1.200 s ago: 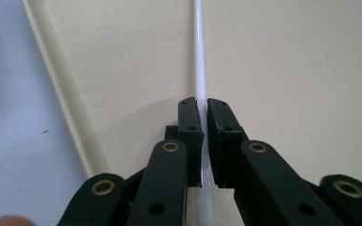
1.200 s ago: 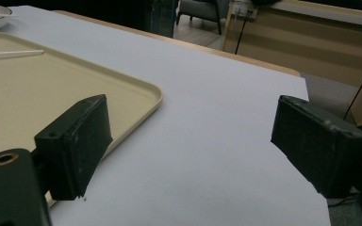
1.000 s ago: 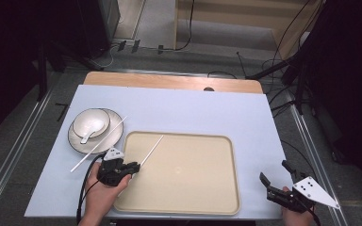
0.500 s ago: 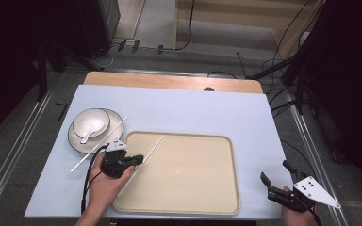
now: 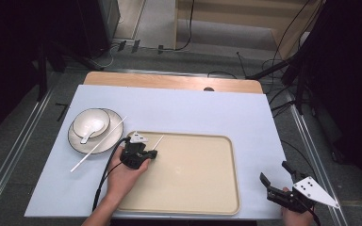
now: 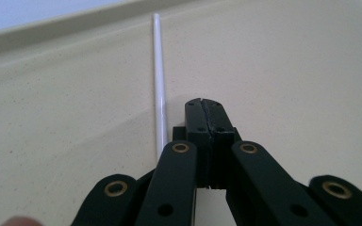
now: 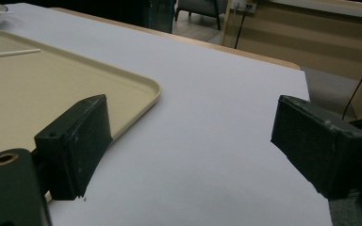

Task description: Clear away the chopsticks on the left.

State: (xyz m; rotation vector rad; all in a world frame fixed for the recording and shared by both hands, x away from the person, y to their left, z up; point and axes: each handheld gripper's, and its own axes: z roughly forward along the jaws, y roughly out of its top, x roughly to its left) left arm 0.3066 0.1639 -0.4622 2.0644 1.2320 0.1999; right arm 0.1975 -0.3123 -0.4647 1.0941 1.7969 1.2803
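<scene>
My left gripper (image 5: 152, 153) rests over the left end of the beige tray (image 5: 184, 135), held by a hand. Its jaws (image 6: 202, 106) are pressed together with nothing between them. A white chopstick (image 6: 159, 70) lies on the tray (image 6: 287, 70) just beside the left jaw and runs under the linkage; its far tip (image 5: 160, 141) points up and to the right. My right gripper (image 5: 274, 172) sits near the table's front right corner, jaws wide apart (image 7: 188, 136) above bare table. Its view takes in the tray's corner (image 7: 141, 89) and the chopstick (image 7: 12, 53) far off.
A second white chopstick (image 5: 99, 143) lies slanted across a plate (image 5: 111, 141) at the left, which holds a white bowl (image 5: 96, 120) and a spoon (image 5: 86, 137). The pale blue table (image 5: 193, 108) ends at a wooden strip (image 5: 169, 81) at the back.
My left gripper has slid up and to the right along the chopstick onto the tray, covering more of it. The chopstick's tip has stayed put. The right gripper has not moved.
</scene>
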